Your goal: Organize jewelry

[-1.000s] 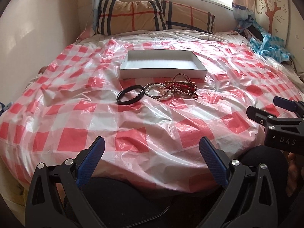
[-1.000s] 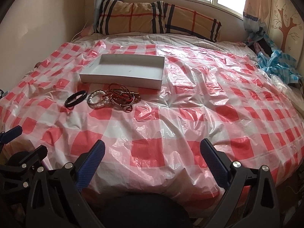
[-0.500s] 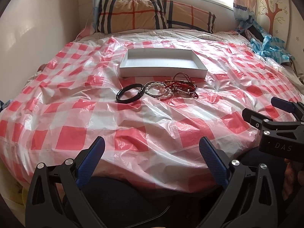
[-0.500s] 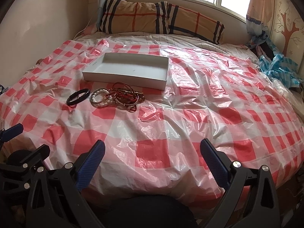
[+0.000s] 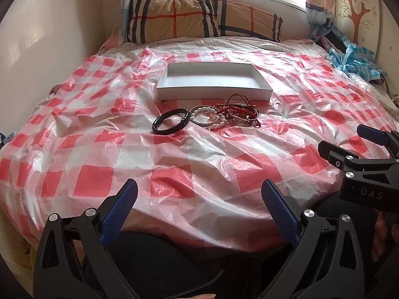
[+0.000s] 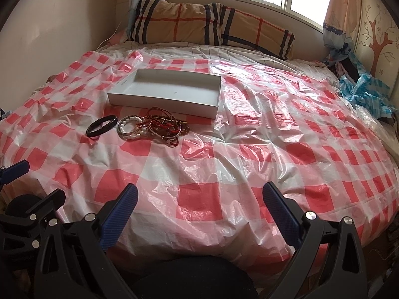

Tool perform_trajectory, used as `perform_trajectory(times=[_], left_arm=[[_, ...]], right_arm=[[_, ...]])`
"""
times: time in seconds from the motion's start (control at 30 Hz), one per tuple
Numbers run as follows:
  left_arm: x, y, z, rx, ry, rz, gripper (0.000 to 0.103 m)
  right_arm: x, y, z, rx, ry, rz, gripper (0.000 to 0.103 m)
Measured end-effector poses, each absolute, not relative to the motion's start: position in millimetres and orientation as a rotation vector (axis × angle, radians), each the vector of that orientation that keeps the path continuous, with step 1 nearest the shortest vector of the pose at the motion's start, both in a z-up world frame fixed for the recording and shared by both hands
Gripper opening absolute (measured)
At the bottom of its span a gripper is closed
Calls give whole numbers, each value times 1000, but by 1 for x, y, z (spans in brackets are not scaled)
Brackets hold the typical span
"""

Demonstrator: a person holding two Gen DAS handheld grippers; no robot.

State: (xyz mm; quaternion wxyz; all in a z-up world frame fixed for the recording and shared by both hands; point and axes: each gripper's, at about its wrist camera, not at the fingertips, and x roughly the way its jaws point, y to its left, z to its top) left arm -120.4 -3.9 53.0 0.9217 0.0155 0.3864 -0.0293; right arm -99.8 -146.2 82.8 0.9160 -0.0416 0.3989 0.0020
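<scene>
Black bracelet (image 5: 170, 120) lies well beyond the spread left gripper (image 5: 199, 196).

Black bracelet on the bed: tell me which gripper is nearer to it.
Left. The left gripper hangs open at the bed's near edge, almost straight in line with the black bracelet. The right gripper, also open, sits farther right, so the bracelet lies off to its left.

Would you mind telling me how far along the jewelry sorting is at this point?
Nothing looks done yet: the white box holds nothing. The left gripper and right gripper are both open and grip nothing. Left to do: the black bracelet, the white bead bracelet and the tangle of red cords all lie on the checkered sheet.
</scene>
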Motion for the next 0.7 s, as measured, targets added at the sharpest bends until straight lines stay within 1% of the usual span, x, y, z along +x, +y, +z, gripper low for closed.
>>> perform_trajectory(times=[0.7], left_arm=[[-122, 0, 52, 44, 805, -39, 96]], right_arm=[[-100, -145, 83, -87, 819, 3, 96]])
